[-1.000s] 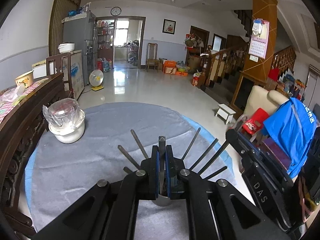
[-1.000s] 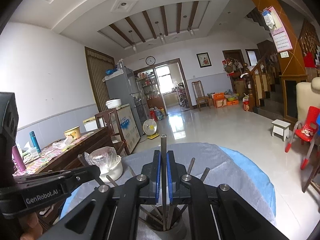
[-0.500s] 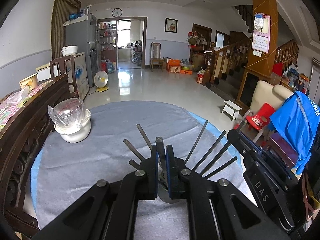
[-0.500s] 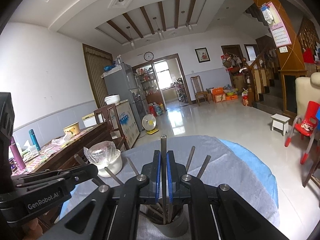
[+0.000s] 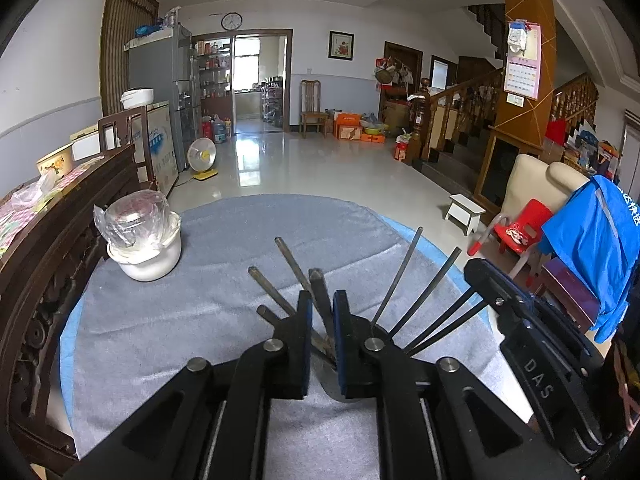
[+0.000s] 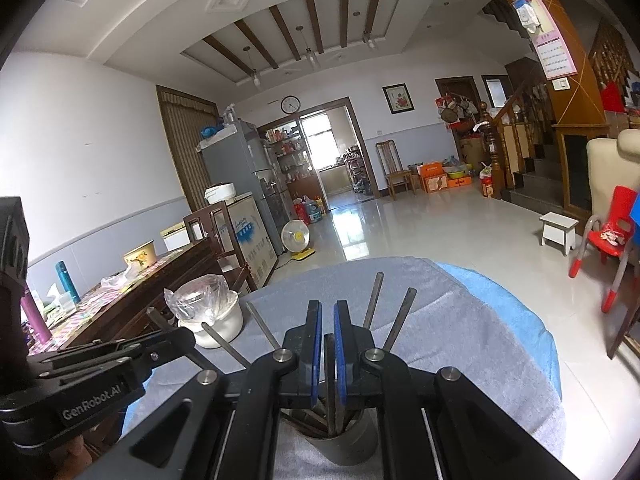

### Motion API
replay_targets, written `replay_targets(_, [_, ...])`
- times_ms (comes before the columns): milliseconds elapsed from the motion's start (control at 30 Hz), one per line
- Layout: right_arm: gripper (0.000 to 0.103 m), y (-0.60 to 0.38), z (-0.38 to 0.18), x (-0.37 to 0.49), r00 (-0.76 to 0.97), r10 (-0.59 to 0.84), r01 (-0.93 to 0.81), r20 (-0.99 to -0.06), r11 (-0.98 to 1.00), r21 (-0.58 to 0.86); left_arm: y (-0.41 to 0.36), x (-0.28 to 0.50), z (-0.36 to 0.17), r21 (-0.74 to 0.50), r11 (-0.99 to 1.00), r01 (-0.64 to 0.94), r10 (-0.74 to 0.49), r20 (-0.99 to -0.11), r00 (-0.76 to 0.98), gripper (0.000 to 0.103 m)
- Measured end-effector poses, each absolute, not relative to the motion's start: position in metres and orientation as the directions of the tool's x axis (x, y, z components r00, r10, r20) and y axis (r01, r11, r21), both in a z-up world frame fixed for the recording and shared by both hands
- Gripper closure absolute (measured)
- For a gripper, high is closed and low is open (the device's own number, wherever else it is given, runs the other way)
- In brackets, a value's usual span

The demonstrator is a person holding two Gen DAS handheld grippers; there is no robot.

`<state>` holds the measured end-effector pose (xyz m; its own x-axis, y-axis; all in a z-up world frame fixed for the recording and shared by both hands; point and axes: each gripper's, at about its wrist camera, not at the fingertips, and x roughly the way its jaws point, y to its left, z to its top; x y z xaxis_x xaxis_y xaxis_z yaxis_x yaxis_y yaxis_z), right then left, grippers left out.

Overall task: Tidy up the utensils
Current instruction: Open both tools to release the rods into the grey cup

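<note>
Right wrist view: grey cup (image 6: 348,446) on the table holds dark chopsticks (image 6: 400,318).

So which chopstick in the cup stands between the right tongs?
The upright chopstick inside the right tongs; all others lean outward, left or right of them.

left gripper (image 5: 322,322): black, blue pads, silver screws | right gripper (image 6: 328,330): same

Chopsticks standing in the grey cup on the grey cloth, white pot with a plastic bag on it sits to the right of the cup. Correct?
Not quite: the white pot sits to the left of the grey cup, not the right; both wrist views show it. The chopsticks do stand in the cup on the grey cloth.
</note>
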<state>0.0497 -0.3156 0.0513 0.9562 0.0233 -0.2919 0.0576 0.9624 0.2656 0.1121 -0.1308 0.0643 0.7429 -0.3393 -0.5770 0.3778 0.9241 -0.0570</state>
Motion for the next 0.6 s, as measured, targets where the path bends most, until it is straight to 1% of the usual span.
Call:
replay_targets(33, [0.095, -0.316, 0.051, 0.049, 0.956, 0.024, 0.059, -0.293, 0.961, 0.270, -0.130, 0.112, 0.063, -0.057, 0.925, 0.374, -0.336, -0.580, 0.742, 0.084])
replay_targets(100, [0.095, -0.318, 0.051, 0.047, 0.955, 0.028, 0.059, -0.296, 0.958, 0.281, -0.127, 0.111, 0.062, -0.051, 0.930, 0.364, -0.324, -0.580, 0.747, 0.061])
replay_targets(133, [0.095, -0.318, 0.051, 0.046, 0.954, 0.030, 0.059, -0.299, 0.956, 0.286, -0.126, 0.110, 0.061, -0.041, 0.934, 0.356, -0.313, -0.576, 0.755, 0.056])
replay_targets(167, [0.095, -0.319, 0.050, 0.044, 0.953, 0.034, 0.059, -0.301, 0.954, 0.293, -0.125, 0.108, 0.061, -0.027, 0.937, 0.348, -0.300, -0.571, 0.764, 0.048])
replay_targets(200, [0.095, -0.320, 0.049, 0.043, 0.952, 0.040, 0.057, -0.303, 0.951, 0.304, -0.124, 0.104, 0.061, -0.002, 0.940, 0.341, -0.283, -0.562, 0.777, 0.043])
replay_targets(233, [0.094, -0.319, 0.048, 0.042, 0.951, 0.045, 0.056, -0.306, 0.947, 0.315, -0.124, 0.102, 0.062, 0.015, 0.941, 0.337, -0.272, -0.557, 0.784, 0.040])
replay_targets(267, [0.094, -0.320, 0.047, 0.041, 0.949, 0.049, 0.058, -0.311, 0.943, 0.327, -0.124, 0.100, 0.062, 0.030, 0.942, 0.333, -0.261, -0.555, 0.790, 0.033])
replay_targets(300, [0.093, -0.321, 0.046, 0.039, 0.948, 0.054, 0.058, -0.313, 0.939, 0.340, -0.123, 0.098, 0.061, 0.045, 0.944, 0.327, -0.249, -0.554, 0.795, 0.028])
replay_targets(367, [0.092, -0.322, 0.045, 0.035, 0.946, 0.063, 0.058, -0.317, 0.932, 0.358, -0.119, 0.094, 0.060, 0.060, 0.947, 0.315, -0.232, -0.551, 0.802, 0.026])
replay_targets(467, [0.086, -0.320, 0.044, 0.029, 0.944, 0.067, 0.057, -0.324, 0.931, 0.360, -0.113, 0.087, 0.057, 0.089, 0.949, 0.304, -0.207, -0.554, 0.806, 0.020])
replay_targets(500, [0.080, -0.319, 0.044, 0.026, 0.944, 0.071, 0.053, -0.323, 0.931, 0.360, -0.110, 0.084, 0.055, 0.099, 0.949, 0.300, -0.197, -0.556, 0.807, 0.018])
replay_targets(533, [0.068, -0.317, 0.044, 0.024, 0.944, 0.076, 0.047, -0.320, 0.931, 0.362, -0.108, 0.081, 0.053, 0.112, 0.948, 0.299, -0.188, -0.558, 0.808, 0.017])
replay_targets(567, [0.059, -0.316, 0.045, 0.022, 0.946, 0.078, 0.045, -0.315, 0.930, 0.364, -0.107, 0.079, 0.052, 0.121, 0.947, 0.299, -0.183, -0.561, 0.807, 0.017])
replay_targets(600, [0.032, -0.316, 0.046, 0.019, 0.949, 0.076, 0.045, -0.305, 0.928, 0.371, -0.105, 0.075, 0.049, 0.131, 0.945, 0.299, -0.177, -0.565, 0.806, 0.016])
